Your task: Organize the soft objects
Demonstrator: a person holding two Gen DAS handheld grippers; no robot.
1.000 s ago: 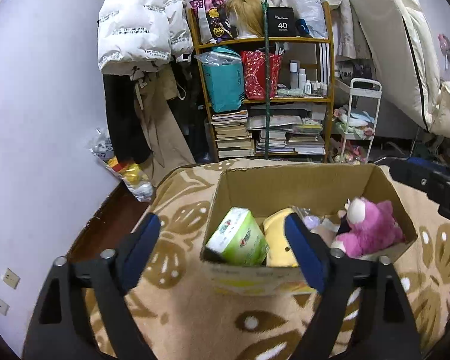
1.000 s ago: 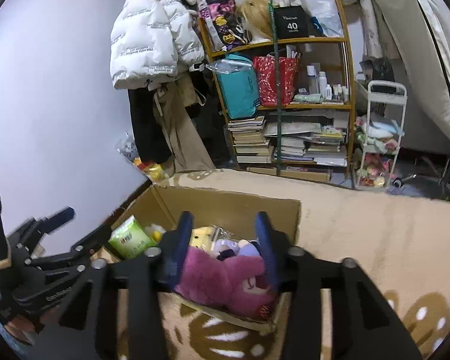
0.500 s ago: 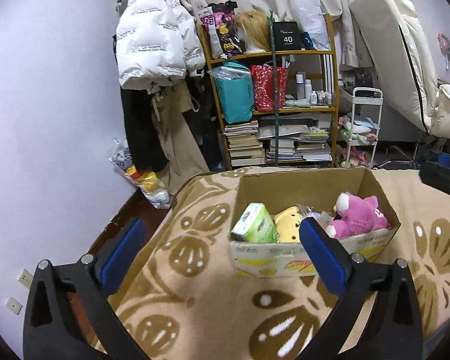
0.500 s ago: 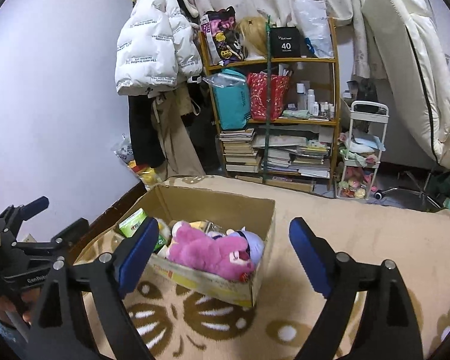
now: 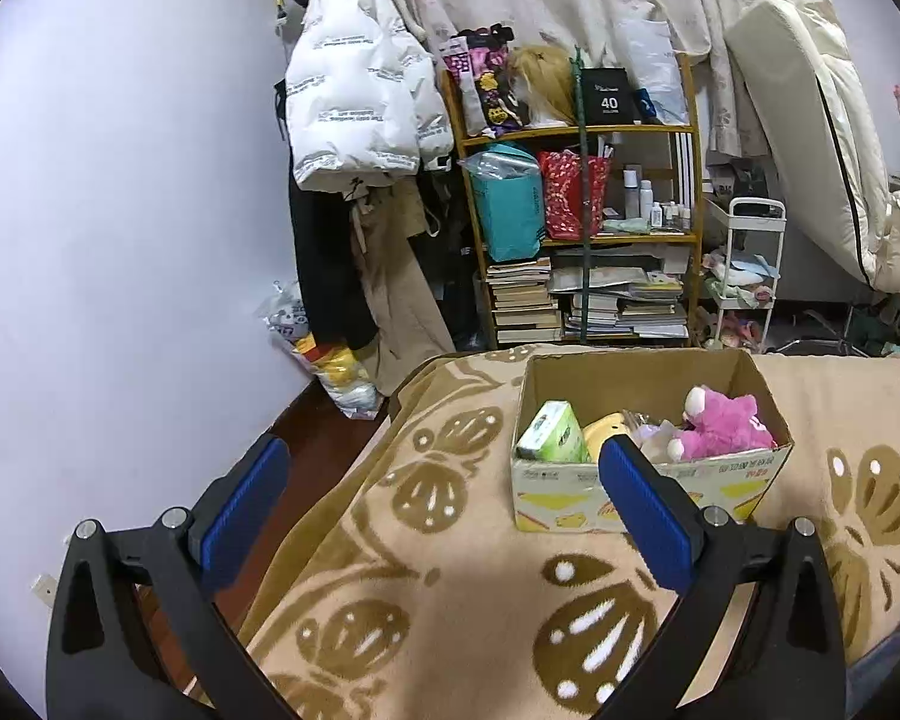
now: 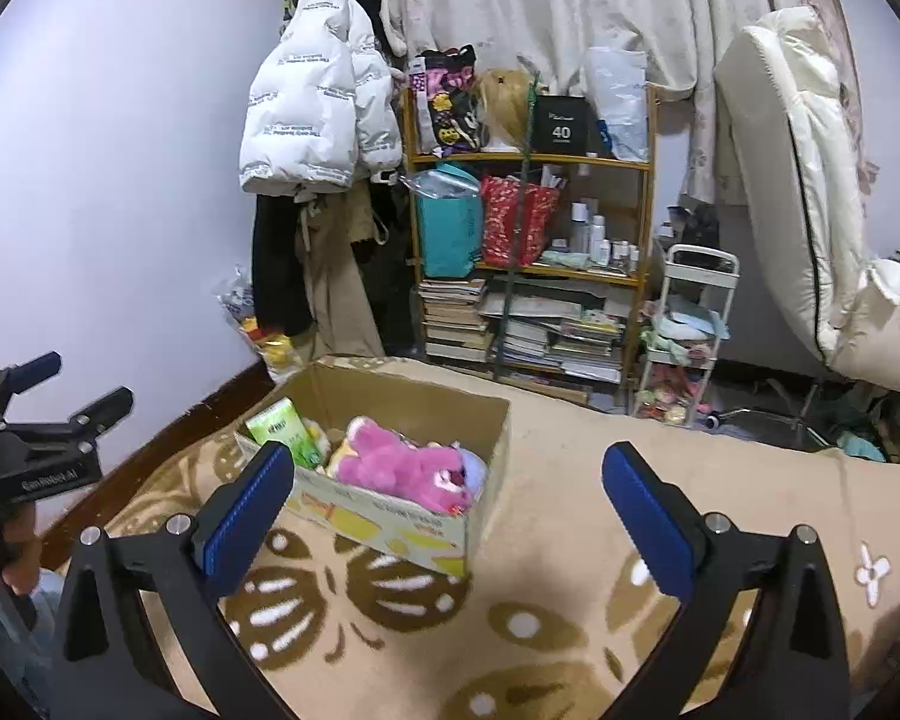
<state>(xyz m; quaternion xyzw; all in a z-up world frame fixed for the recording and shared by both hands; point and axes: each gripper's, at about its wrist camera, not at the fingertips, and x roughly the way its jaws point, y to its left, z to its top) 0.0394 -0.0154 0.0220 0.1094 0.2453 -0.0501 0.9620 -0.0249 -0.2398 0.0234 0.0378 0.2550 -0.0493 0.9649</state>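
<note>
Hovering above the patterned blanket (image 5: 450,570), the left gripper (image 5: 444,504) is standing with its jaws fully spread, blue pads (image 5: 243,507) bare and nothing between them. The right gripper (image 6: 447,510) is gaping just as wide, its jaws finishing their opening travel, and it is holding nothing either.

Ahead of the left gripper and a little to its right, a cardboard box (image 5: 648,498) is sitting on the blanket, its near wall just past the right pad's tip in that view. Inside it a pink plush toy (image 5: 726,423) is lying toward the far right, a yellow soft item (image 5: 606,426) is showing in the middle, and a green tissue pack (image 5: 555,435) is leaning tilted at the left end. Some pale crumpled pieces are lying between yellow and pink; what they are is hard to make out.

From the right gripper the same box (image 6: 390,516) is lying ahead and to the left, its near corner falling between the pads in the view but well beyond them. The pink plush (image 6: 402,462) is sprawling along the near side, the tissue pack (image 6: 285,429) standing at the far-left corner.

At the right camera's left edge the other gripper (image 6: 36,450) is showing, with a person's fingers (image 6: 12,564) wrapping its handle.

Beyond the box, a wooden shelf (image 6: 531,162) with books and bags and a white puffer jacket (image 5: 360,114) are filling the background.
</note>
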